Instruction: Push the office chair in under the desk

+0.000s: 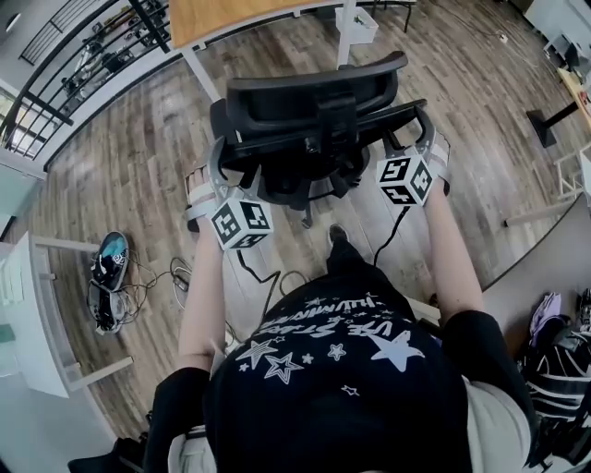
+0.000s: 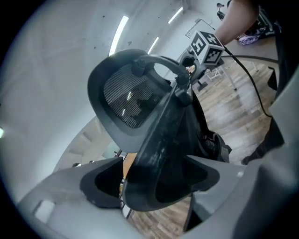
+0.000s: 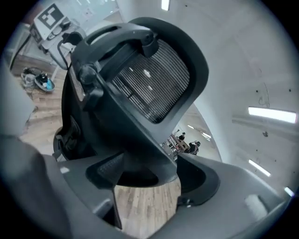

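Push looks unfinished: chair (image 1: 314, 111) sits short of desk (image 1: 231, 17) at twelve o'clock; left gripper (image 1: 208, 173) and right gripper (image 1: 432, 139) straddle its back, released.

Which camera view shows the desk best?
The head view: the desk shows its wooden top and white legs beyond the office chair. In both gripper views the chair's back fills the frame, so the desk can hardly be made out.

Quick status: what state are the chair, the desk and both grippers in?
Office chair: upright, back toward the person, not pushed in.
Desk: stands just beyond the chair.
Left gripper: open, chair back's edge between its jaws.
Right gripper: open, the back's other edge between its jaws.
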`<state>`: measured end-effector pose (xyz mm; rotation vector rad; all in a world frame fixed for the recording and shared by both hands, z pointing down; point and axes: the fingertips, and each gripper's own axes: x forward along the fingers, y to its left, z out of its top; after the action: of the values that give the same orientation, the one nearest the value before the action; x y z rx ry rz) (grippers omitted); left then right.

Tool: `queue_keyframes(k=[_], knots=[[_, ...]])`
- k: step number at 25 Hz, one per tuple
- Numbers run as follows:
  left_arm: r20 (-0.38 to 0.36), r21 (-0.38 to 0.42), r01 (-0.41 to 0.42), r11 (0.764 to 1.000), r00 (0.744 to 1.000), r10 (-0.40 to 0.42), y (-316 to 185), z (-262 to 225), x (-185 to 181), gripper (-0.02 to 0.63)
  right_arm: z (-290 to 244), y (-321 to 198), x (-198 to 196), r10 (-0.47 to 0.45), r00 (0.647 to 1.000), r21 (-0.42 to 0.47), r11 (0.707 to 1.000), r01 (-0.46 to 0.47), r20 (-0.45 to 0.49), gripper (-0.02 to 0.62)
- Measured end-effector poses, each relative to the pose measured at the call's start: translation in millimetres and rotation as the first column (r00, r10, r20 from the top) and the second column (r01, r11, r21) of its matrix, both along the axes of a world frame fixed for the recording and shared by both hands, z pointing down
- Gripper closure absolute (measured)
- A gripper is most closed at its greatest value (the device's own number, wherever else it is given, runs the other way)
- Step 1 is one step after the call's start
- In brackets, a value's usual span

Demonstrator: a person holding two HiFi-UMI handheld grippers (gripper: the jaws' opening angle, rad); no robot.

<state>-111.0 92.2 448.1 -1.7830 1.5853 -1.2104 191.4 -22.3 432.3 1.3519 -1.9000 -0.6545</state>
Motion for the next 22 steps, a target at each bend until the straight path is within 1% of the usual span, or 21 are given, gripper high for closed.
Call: queue_keyframes(k=[4,6,7,8,10,15,18,22], knots=[[0.049,0.017,0.046,0.999,0.998,-0.047,-20.0,1.0,-9.3,0.196,-1.3,-27.7,-5.4,-0.015,0.988,0.056,0.998,0.024,-0.157,0.238],[0.071,0.022,0.075,0.997,0.995,-0.076,-28.6,4.6,-14.7,0.203,1.3,-34.8,-8.8,-0.024,0.981,0.068,0.997,0.037,-0.193,0.263],[0.084,0.033,0.088,0.996,0.992,-0.09,-32.6,4.8,-16.9,0.22,2.3,-36.8,-10.2,-0.027,0.98,0.073,0.996,0.042,-0.197,0.285],[0.096,0.046,0.097,0.994,0.99,-0.101,-37.0,3.7,-18.5,0.235,1.9,-39.4,-11.3,-0.029,0.98,0.081,0.996,0.046,-0.196,0.287],[0.101,0.066,0.102,0.993,0.989,-0.109,-50.8,-2.8,-20.5,0.235,-3.6,-51.1,-13.5,-0.041,0.981,0.09,0.994,0.059,-0.19,0.288],[0.091,0.033,0.083,0.996,0.992,-0.086,-102.6,-20.6,-24.2,0.235,-24.4,-98.0,-17.8,-0.081,0.975,0.084,0.991,0.101,-0.206,0.295],[0.089,0.03,0.08,0.996,0.993,-0.083,-113.8,-13.0,-31.9,0.235,-17.2,-107.4,-24.5,-0.086,0.974,0.1,0.989,0.109,-0.208,0.296],[0.091,0.023,0.083,0.996,0.992,-0.085,-117.8,4.2,-42.8,0.235,-0.8,-108.7,-33.8,-0.072,0.978,0.101,0.991,0.094,-0.198,0.296]])
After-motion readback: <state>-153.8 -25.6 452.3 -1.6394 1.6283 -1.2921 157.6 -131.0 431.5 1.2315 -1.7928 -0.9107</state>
